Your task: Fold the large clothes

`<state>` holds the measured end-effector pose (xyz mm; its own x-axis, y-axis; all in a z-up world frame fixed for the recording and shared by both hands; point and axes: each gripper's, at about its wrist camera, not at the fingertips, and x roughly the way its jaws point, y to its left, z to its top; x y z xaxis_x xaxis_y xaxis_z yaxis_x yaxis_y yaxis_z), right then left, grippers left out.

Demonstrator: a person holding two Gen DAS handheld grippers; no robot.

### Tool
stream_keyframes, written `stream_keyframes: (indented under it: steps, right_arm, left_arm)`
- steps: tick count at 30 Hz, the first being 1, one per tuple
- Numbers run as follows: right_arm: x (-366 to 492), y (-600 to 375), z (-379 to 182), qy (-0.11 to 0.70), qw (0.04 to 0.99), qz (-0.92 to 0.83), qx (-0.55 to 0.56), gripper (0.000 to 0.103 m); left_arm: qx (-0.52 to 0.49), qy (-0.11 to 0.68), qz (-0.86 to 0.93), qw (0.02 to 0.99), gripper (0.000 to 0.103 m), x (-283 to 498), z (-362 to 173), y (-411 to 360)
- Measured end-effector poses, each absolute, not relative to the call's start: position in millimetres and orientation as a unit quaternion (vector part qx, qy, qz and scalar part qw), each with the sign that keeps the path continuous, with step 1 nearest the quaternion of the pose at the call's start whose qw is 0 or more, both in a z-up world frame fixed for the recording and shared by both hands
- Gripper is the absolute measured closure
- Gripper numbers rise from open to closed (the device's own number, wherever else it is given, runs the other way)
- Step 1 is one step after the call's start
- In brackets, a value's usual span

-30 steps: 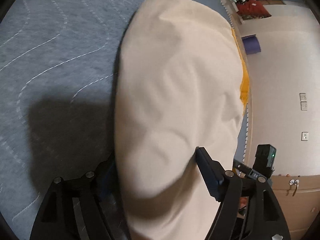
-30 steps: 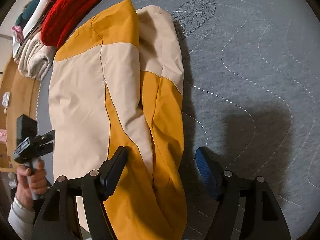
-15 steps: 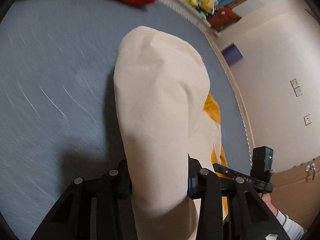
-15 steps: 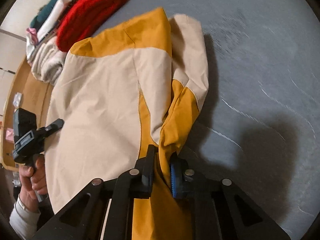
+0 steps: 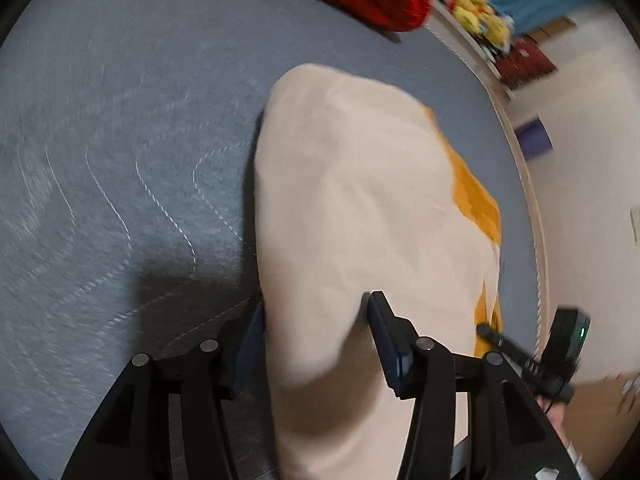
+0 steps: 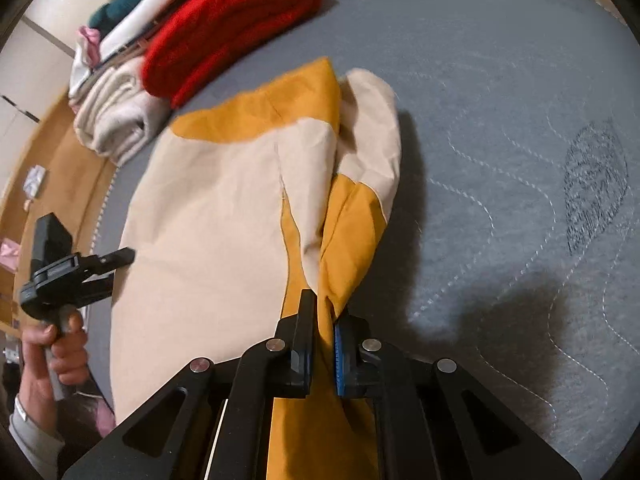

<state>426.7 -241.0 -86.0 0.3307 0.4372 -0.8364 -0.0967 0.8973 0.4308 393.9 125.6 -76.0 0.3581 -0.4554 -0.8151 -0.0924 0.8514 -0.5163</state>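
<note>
A large cream and mustard-yellow garment (image 6: pixel 224 208) lies on the grey quilted mattress (image 6: pixel 500 80). My right gripper (image 6: pixel 324 320) is shut on a bunched mustard fold of the garment at its right edge. In the left wrist view the cream side of the garment (image 5: pixel 352 200) fills the middle. My left gripper (image 5: pixel 316 320) has cream cloth between its fingers, with the jaws a wide gap apart. The left gripper also shows in the right wrist view (image 6: pixel 72 272), held in a hand at the garment's left edge.
A folded red knit (image 6: pixel 232 24) lies at the far end of the mattress, with a stack of folded white, cream and teal clothes (image 6: pixel 116 76) beside it. A wooden bed frame (image 6: pixel 52 184) runs along the left. Yellow plush toys (image 5: pixel 480 20) sit past the mattress.
My right gripper closed on the mustard fold and lifted it a little. My left gripper's jaws narrowed on the cream cloth, then widened again. Both views swung towards the red knit.
</note>
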Motion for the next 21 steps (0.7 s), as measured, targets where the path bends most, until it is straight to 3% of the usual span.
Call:
stream_keyframes:
  steps: [4,6,10,12,17,19,21]
  right_arm:
    - [424.2,-238.0,-75.4,0.548,0.81,0.165,0.128,0.087]
    - [415.6,-243.4,-72.1,0.55,0.809,0.166,0.123,0.077]
    - [394.0,-242.4,-71.5,0.564,0.801,0.18,0.084,0.065]
    - [380.4,-244.0,-80.1,0.582,0.79,0.185,0.055,0.057]
    - [352.4,-248.4,-80.1,0.586,0.795,0.159,0.01,0.056]
    - [340.0,-249.6,-79.9,0.591,0.794,0.143,-0.014,0.056]
    - [327.1,-251.5,-85.8,0.605,0.787,0.113,-0.049,0.056]
  left_arm:
    - [-0.222,0.555,-0.173,0.783,0.052,374.8,-58.1,113.5]
    - [-0.177,0.575,-0.2,0.774,0.049,363.1,-64.1,98.9]
    - [-0.01,0.617,-0.163,0.77,0.044,335.5,-97.4,69.1]
    - [0.004,0.612,-0.152,0.776,0.044,327.4,-97.1,69.2]
    - [0.03,0.597,-0.176,0.782,0.045,294.2,-88.9,61.5]
    - [0.065,0.61,-0.159,0.774,0.031,280.3,-106.8,61.6]
    - [0.055,0.609,-0.135,0.78,0.03,274.4,-101.1,67.8]
